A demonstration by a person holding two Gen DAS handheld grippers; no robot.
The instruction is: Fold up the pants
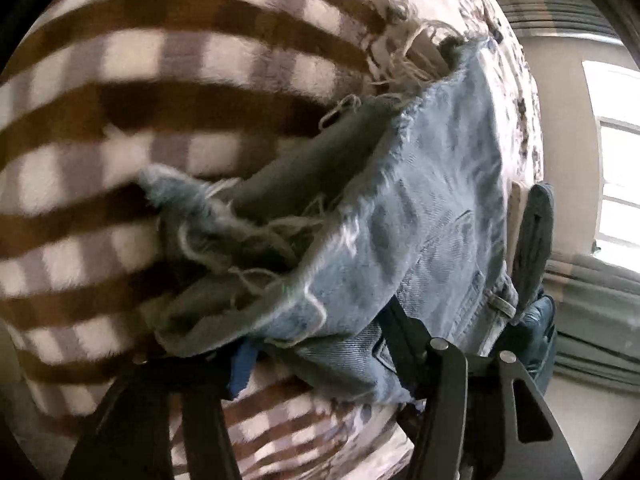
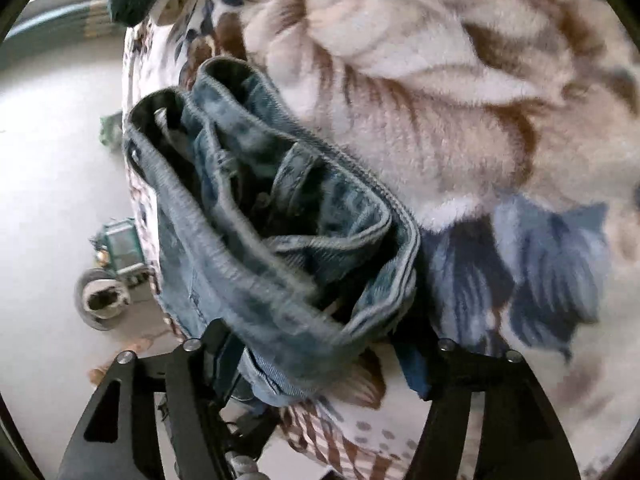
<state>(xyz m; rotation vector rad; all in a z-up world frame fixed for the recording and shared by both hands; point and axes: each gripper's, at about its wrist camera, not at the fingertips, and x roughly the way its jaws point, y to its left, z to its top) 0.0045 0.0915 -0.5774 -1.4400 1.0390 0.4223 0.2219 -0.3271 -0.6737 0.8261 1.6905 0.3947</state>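
The pants are light blue denim with frayed hems. In the left wrist view the frayed leg ends (image 1: pixel 400 216) are bunched between my left gripper's (image 1: pixel 320 344) fingers, which are shut on them above a brown-and-white checked blanket (image 1: pixel 152 92). In the right wrist view the waistband (image 2: pixel 280 232) gapes open, and my right gripper (image 2: pixel 320 344) is shut on its lower edge. The fingertips of both grippers are hidden by denim. The right gripper also shows in the left wrist view (image 1: pixel 532 240) at the waistband end.
The pants lie over a bed with a floral blanket (image 2: pixel 460 128). The bed edge drops to a pale floor (image 2: pixel 48 184) at left, where a green toy tractor (image 2: pixel 116 256) stands. A bright window (image 1: pixel 616 152) and curtains are at right in the left wrist view.
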